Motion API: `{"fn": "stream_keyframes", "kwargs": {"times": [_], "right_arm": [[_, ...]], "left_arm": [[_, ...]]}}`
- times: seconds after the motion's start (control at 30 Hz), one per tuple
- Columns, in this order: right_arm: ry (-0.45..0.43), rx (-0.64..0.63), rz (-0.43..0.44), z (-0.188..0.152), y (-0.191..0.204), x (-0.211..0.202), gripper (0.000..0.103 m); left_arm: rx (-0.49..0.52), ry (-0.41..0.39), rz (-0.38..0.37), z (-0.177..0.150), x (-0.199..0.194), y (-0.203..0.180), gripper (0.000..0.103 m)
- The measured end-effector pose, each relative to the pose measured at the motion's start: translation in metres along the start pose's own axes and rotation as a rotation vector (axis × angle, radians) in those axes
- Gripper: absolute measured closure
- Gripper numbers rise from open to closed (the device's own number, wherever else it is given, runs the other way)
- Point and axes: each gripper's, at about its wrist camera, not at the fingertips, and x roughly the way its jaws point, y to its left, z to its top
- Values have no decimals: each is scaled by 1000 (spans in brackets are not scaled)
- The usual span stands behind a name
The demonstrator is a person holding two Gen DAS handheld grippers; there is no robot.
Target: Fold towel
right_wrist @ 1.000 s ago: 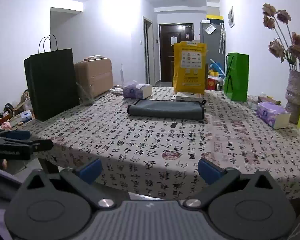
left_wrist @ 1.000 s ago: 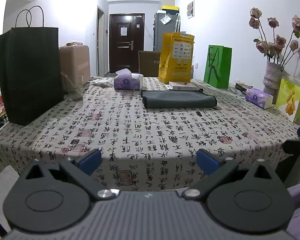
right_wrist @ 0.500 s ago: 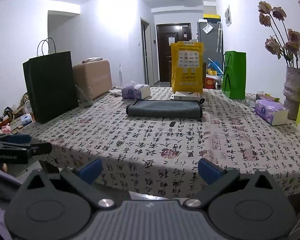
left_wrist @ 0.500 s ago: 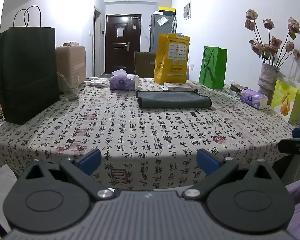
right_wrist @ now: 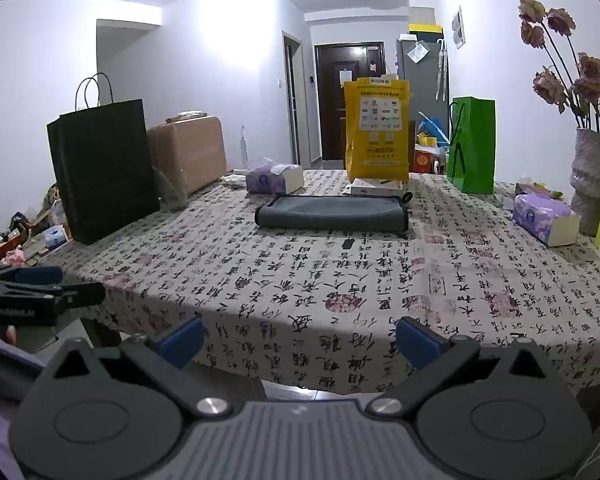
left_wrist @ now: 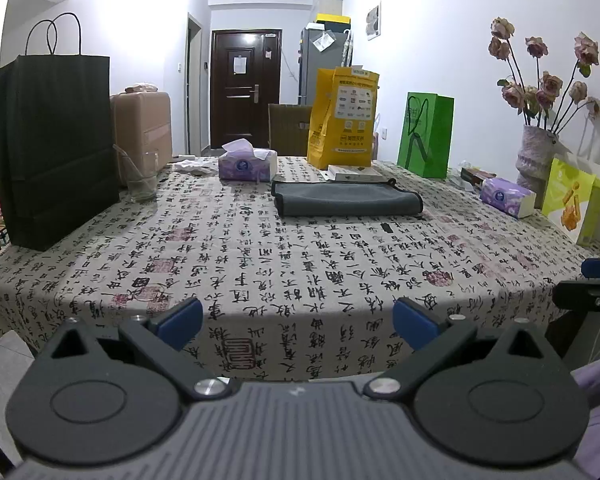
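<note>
A grey towel [left_wrist: 346, 203] lies folded in a flat rectangle on the far middle of the table; it also shows in the right wrist view [right_wrist: 332, 211]. My left gripper [left_wrist: 298, 319] is open and empty, held off the table's near edge, well short of the towel. My right gripper [right_wrist: 298, 339] is open and empty, also held before the near edge. Each gripper shows at the side of the other's view: the right one [left_wrist: 592, 292] and the left one [right_wrist: 32, 292].
The table [left_wrist: 260, 264] has a calligraphy-print cloth. On it stand a black paper bag [left_wrist: 52, 140], a glass [left_wrist: 142, 178], a tissue box [left_wrist: 246, 164], a yellow bag [left_wrist: 344, 120], a green bag [left_wrist: 424, 136], a second tissue pack [left_wrist: 508, 197] and a flower vase [left_wrist: 536, 156].
Both grippers have drawn back a little from the table and the views have shifted slightly. Both stay open. The towel has not moved.
</note>
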Motion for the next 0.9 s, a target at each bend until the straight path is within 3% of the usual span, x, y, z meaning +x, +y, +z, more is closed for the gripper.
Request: {"fn": "stream_keyframes", "kwargs": {"times": [0.9], "right_arm": [[-2, -3, 6, -1, 3, 0, 0]], "left_arm": [[7, -6, -2, 1, 0, -1, 0]]}}
